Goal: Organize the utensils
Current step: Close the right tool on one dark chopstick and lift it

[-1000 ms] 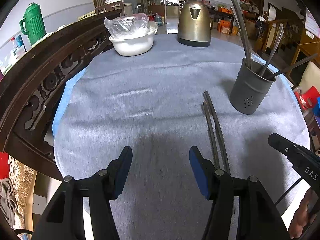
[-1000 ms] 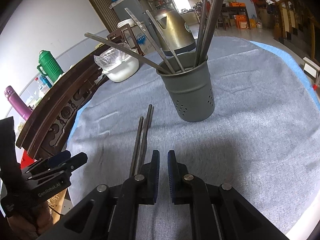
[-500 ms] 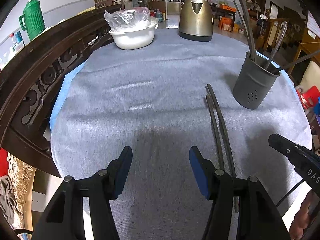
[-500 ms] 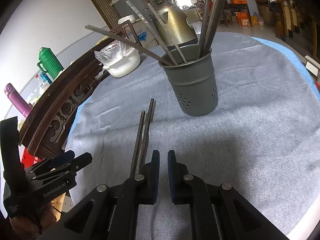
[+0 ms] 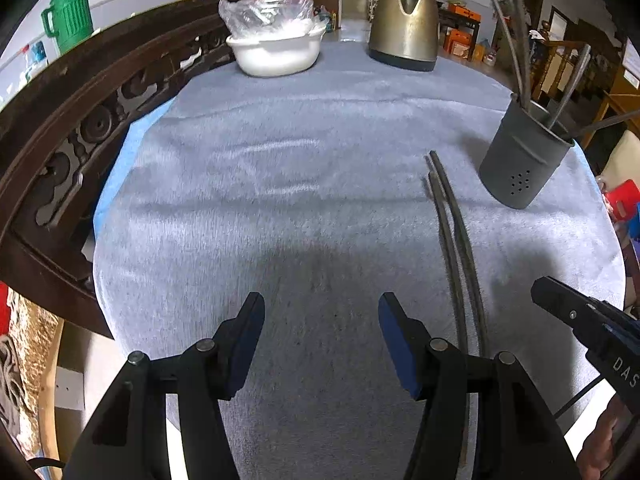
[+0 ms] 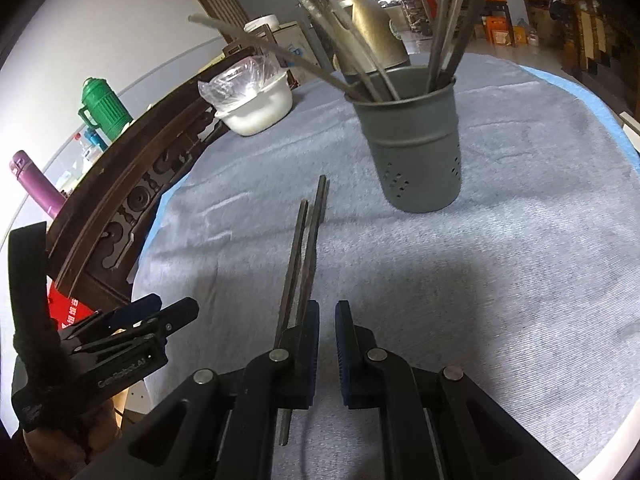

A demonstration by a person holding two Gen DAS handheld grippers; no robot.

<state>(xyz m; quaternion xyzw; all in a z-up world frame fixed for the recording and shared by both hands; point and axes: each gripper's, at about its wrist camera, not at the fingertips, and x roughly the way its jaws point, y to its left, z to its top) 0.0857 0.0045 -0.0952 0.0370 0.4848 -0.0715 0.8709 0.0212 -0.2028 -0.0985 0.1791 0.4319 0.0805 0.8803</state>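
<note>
Two dark chopsticks [image 5: 452, 232] lie side by side on the grey cloth, pointing toward a grey holder [image 5: 520, 160] that has several utensils standing in it. My left gripper [image 5: 320, 304] hovers open over bare cloth just left of the chopsticks, whose near ends run under its right finger. In the right wrist view the chopsticks [image 6: 304, 248] pass under the left finger of my right gripper [image 6: 327, 312], which is shut with nothing between its pads. The holder [image 6: 416, 152] stands beyond it. Each gripper shows at the edge of the other's view.
At the far side of the round table stand a white bowl [image 5: 276, 52] with a plastic bag and a brass-coloured kettle [image 5: 404, 28]. A carved wooden chair back [image 5: 80, 120] curves along the left edge. A green jug [image 5: 70, 16] sits behind it.
My left gripper has sunk a little toward the cloth. The chopsticks and holder lie as before, and both sets of jaws keep their gaps.
</note>
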